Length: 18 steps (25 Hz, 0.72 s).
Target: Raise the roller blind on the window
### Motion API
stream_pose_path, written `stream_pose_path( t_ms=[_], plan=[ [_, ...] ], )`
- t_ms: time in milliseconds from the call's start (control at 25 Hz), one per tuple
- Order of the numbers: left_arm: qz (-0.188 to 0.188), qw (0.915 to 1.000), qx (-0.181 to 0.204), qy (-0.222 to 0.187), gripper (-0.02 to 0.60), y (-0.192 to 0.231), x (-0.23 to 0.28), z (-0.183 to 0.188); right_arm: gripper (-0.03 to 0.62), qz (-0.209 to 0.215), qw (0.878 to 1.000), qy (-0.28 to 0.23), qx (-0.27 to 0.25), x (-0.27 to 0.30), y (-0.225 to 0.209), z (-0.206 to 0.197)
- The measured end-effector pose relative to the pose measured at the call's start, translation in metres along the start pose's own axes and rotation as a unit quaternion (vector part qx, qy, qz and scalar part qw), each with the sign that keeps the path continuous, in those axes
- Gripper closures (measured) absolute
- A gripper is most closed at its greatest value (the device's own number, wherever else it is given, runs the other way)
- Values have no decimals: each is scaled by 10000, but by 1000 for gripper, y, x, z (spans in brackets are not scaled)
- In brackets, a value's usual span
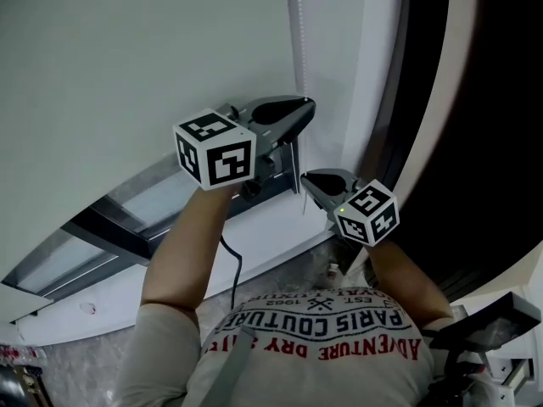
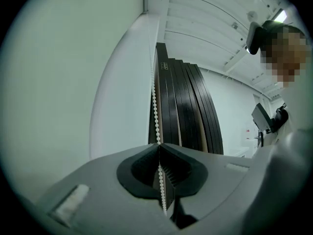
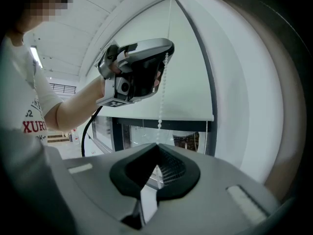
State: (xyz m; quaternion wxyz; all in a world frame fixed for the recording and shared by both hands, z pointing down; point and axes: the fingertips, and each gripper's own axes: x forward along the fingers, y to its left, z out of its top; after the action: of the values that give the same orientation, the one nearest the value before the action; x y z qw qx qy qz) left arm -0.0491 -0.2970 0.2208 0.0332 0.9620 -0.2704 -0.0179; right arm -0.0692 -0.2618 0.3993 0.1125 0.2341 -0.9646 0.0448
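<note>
The white roller blind (image 1: 127,75) covers most of the window; in the right gripper view its bottom bar (image 3: 161,115) hangs above a strip of bare glass (image 3: 146,136). A white bead chain (image 1: 297,32) hangs along the blind's right edge. My left gripper (image 1: 301,104) is level and shut on the bead chain (image 2: 155,111), which runs down between its closed jaws (image 2: 159,146). Just below it, my right gripper (image 1: 305,176) is shut on the same chain (image 3: 161,102), which drops from the left gripper (image 3: 166,50) into the right gripper's jaw tips (image 3: 157,145).
A dark panel (image 1: 475,125) stands right of the window, seen as stacked black slabs (image 2: 186,106) in the left gripper view. The sill (image 1: 254,253) runs below the grippers. A black cable (image 1: 236,270) hangs from the left gripper. Another chain strand (image 3: 206,136) hangs at the blind's edge.
</note>
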Motion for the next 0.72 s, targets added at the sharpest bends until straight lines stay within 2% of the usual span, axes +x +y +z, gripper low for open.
stream_pose_path(
  t_ms=[280, 440, 560, 720],
  plan=[
    [-73, 10000, -24, -5, 574, -3, 5, -12, 589, -43, 9999, 110, -43, -5, -1, -12],
    [73, 9989, 85, 452, 575, 0, 11, -51, 589, -58, 9985, 526, 125, 1, 0, -49],
    [151, 9971, -42, 744, 575, 4, 12, -90, 589, -36, 9958, 864, 305, 5, 4, -85],
    [253, 9963, -239, 792, 575, 6, 10, -122, 589, -19, 9920, 1152, 511, 7, 6, -116]
  ],
)
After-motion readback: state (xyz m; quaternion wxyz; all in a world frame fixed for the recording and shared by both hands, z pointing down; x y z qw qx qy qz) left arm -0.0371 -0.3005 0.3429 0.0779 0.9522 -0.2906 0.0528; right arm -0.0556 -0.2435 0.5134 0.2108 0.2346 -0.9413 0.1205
